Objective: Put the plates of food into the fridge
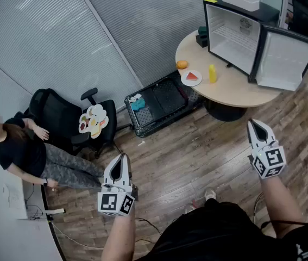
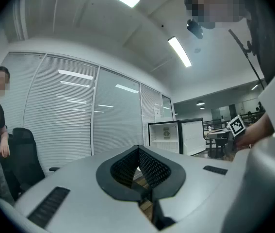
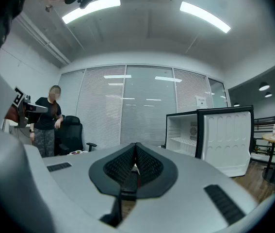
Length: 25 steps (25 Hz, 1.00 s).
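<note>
Plates of food [image 1: 93, 120] lie on a chair [image 1: 56, 113] well left of the open fridge [image 1: 235, 34]; another plate [image 1: 191, 78] sits near it. Left gripper [image 1: 123, 157] and right gripper [image 1: 253, 124] are both pressed together, empty.

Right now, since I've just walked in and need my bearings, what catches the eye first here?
An open fridge stands on the round table at upper right, a watermelon plate beside it. Another plate of food sits on the black chair at left, near a person. The left gripper and right gripper hover shut and empty.
</note>
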{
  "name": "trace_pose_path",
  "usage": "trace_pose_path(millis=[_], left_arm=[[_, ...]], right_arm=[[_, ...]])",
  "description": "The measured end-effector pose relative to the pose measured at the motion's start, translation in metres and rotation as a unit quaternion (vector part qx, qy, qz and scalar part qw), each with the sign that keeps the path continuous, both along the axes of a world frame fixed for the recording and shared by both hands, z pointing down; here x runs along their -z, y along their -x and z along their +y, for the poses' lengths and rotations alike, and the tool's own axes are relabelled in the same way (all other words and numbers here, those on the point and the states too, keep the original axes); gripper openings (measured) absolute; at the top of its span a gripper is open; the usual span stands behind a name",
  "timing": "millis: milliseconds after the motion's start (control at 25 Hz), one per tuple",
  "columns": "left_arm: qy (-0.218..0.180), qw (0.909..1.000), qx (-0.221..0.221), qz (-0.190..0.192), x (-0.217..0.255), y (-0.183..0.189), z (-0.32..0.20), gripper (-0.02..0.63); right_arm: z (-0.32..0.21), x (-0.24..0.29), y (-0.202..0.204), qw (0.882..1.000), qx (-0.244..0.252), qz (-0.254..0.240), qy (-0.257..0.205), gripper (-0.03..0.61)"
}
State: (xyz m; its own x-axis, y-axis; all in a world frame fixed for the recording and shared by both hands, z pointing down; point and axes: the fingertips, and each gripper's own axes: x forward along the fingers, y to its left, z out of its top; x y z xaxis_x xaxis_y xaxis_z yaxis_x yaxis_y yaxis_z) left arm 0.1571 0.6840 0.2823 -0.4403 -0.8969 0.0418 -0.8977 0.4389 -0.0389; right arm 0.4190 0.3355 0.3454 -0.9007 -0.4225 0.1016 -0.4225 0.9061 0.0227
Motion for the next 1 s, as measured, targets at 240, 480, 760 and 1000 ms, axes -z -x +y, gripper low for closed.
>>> trace_pose_path(millis=[240, 480, 760, 1000], left_arm=[[-0.009, 0.9999, -0.007, 0.001, 0.004, 0.000, -0.024, 0.006], [-0.009, 0.9999, -0.007, 0.005, 0.010, 0.003, -0.050, 0.006], [-0.013, 0.9997, -0.003, 0.022, -0.007, 0.002, -0.085, 0.006], [-0.020, 0.9995, -0.010, 0.022, -0.011, -0.002, -0.112, 0.006]], right_arm=[[-0.010, -0.001, -0.001, 1.000, -0.006, -0.010, -0.005, 0.006], [-0.020, -0.017, 0.001, 1.000, 0.003, 0.000, 0.002, 0.006], [-0.037, -0.023, 0.004, 1.000, 0.025, 0.001, -0.003, 0.006], [-0.042, -0.043, 0.012, 0.999, 0.047, 0.021, -0.011, 0.006]])
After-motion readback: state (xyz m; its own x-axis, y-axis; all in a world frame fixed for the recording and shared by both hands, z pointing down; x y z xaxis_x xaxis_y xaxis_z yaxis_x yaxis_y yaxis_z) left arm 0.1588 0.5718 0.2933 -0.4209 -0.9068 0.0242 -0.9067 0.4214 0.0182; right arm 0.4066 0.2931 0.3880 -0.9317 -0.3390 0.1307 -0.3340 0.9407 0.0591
